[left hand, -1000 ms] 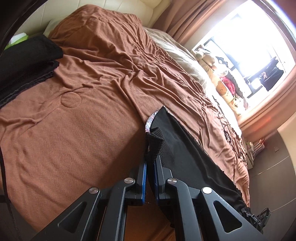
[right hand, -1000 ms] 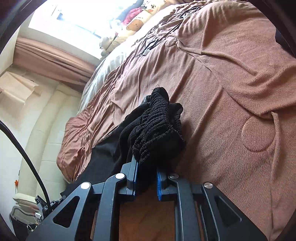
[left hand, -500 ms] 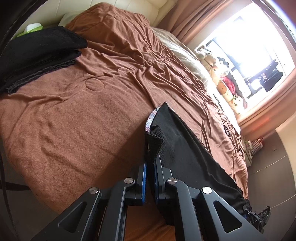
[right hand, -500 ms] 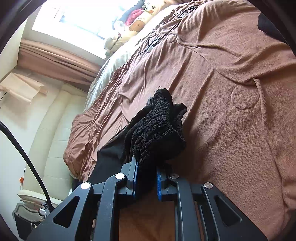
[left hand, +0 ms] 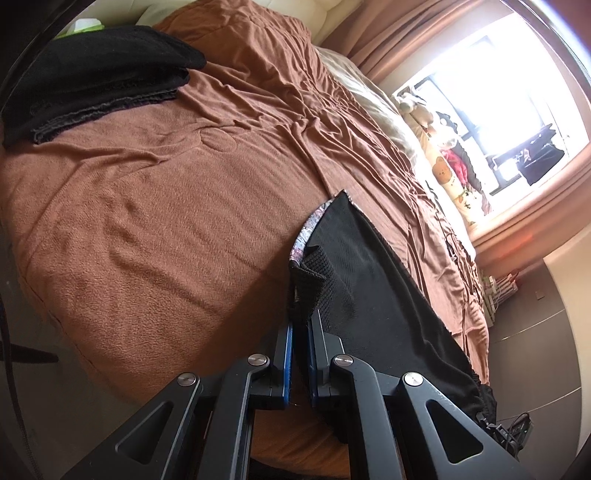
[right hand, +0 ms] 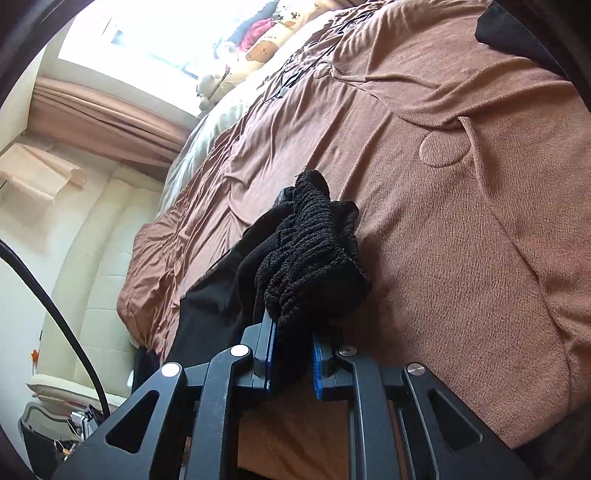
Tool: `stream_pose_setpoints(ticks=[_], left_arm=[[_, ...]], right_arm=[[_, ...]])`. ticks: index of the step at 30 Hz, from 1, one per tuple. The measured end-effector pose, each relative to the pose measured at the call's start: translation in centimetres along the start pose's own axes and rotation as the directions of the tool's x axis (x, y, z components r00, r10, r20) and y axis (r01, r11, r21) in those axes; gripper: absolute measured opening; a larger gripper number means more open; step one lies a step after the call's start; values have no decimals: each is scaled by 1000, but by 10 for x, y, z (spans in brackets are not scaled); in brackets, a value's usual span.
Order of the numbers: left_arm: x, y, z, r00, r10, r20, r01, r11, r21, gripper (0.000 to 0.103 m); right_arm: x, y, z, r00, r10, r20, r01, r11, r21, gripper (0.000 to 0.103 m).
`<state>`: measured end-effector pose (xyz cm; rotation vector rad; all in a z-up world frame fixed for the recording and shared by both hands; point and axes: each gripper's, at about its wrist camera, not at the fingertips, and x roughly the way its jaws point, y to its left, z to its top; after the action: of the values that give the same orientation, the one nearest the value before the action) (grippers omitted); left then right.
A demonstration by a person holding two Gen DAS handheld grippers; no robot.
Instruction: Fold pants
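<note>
We hold the black pants stretched above the bed, one end in each gripper. Our left gripper is clamped on a ribbed corner; our right gripper pinches a thick bunched wad. That lopsided bunch could slip free or lay the fold crooked.

Across the left wrist view, the folded stack of black knit clothes has slid from the 9 o'clock edge toward 11 o'clock, and more of the wrinkled brown fleece blanket and its near edge shows toward 8 o'clock. Across the right wrist view, the round stitched patch on the blanket has climbed from 3 o'clock toward 2 o'clock, and a dark cloth corner has come in at 1 o'clock.
</note>
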<state>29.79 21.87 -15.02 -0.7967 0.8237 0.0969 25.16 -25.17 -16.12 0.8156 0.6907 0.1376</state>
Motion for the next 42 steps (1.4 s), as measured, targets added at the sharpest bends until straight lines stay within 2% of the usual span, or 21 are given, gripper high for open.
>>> stream_pose_setpoints(ticks=[3, 6, 8, 10, 13, 16, 18, 25, 32, 36, 42], left_arm=[[10, 10, -2, 1000, 12, -26, -12, 1000, -13, 9], [20, 21, -4, 997, 62, -52, -62, 998, -10, 12], [18, 26, -3, 994, 104, -38, -104, 995, 3, 16], [15, 31, 2, 992, 124, -21, -124, 992, 5, 29], [12, 29, 13, 990, 142, -1, -142, 989, 38, 38], [15, 19, 25, 991, 131, -2, -130, 987, 91, 47], [20, 8, 32, 993, 120, -11, -117, 984, 133, 52], [46, -27, 50, 991, 129, -43, -113, 955, 274, 52], [66, -41, 64, 991, 112, -68, -85, 943, 321, 52], [80, -44, 75, 990, 105, -91, -69, 939, 336, 52], [100, -51, 86, 987, 106, -122, -52, 923, 381, 52]], right_arm=[[3, 3, -1, 996, -84, -13, 83, 996, -14, 15], [9, 8, 0, 991, -125, -41, 124, 992, -21, 21], [8, 15, 1, 987, -156, -35, 154, 987, -45, 28], [3, 25, 1, 981, -194, -7, 193, 977, -87, 45], [-8, 40, 0, 971, -231, 54, 237, 961, -145, 59], [-16, 53, 0, 958, -266, 108, 283, 936, -210, 59], [-19, 59, 1, 958, -261, 119, 283, 928, -243, 59], [-6, 84, 8, 967, -236, 97, 255, 887, -384, 59], [44, 122, 11, 979, -203, 17, 181, 824, -538, 59], [78, 144, 15, 976, -219, -5, 168, 761, -626, 59], [131, 169, 22, 969, -242, -48, 141, 704, -696, 59]])
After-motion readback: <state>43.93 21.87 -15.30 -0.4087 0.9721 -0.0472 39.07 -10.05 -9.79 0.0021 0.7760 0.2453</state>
